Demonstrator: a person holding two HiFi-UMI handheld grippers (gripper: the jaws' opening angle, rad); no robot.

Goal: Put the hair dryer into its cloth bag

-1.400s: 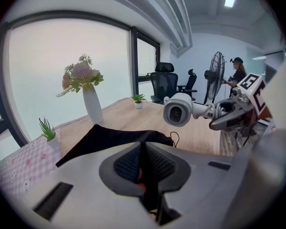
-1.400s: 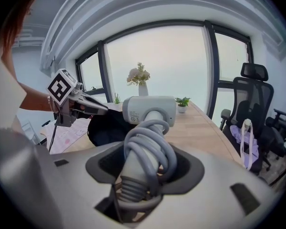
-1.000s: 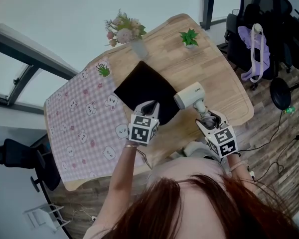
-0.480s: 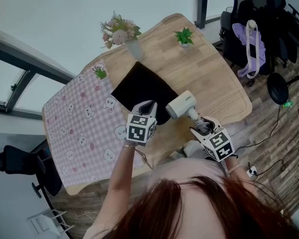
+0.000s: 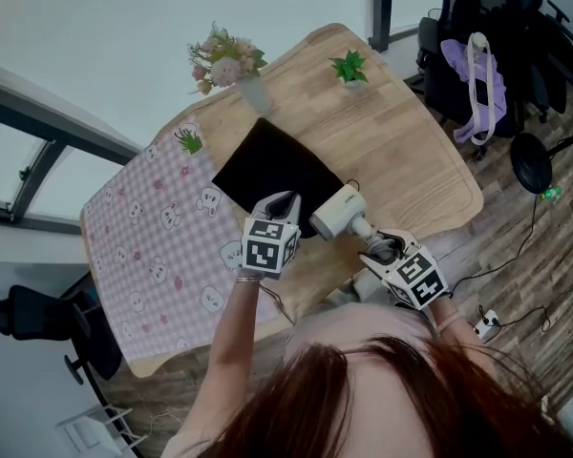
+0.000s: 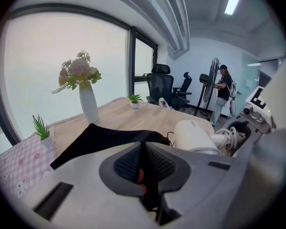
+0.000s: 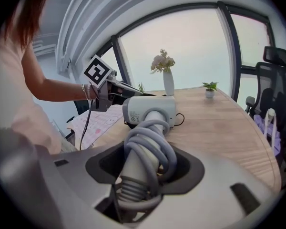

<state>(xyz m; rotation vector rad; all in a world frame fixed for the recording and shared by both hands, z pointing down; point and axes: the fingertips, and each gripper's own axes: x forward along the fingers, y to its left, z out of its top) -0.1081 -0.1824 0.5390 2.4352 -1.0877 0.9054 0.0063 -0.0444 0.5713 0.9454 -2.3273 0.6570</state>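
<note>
Two grippers work at the near edge of the wooden table (image 5: 411,151); our left gripper (image 5: 285,200) is pinched tight on the mouth hem of the black cloth bag (image 5: 267,165), which lies flat mid-table beside the pink checked cloth (image 5: 153,246); our right gripper (image 5: 382,244) clamps the handle of the hair dryer (image 5: 336,214), its head right at that mouth. We judge the opening slack and narrow; the blunt head may snag the hem or shove the bag away. The dryer is off-white and short-barrelled, its grey cord (image 7: 150,142) coiled round the handle; a loose loop could catch.
</note>
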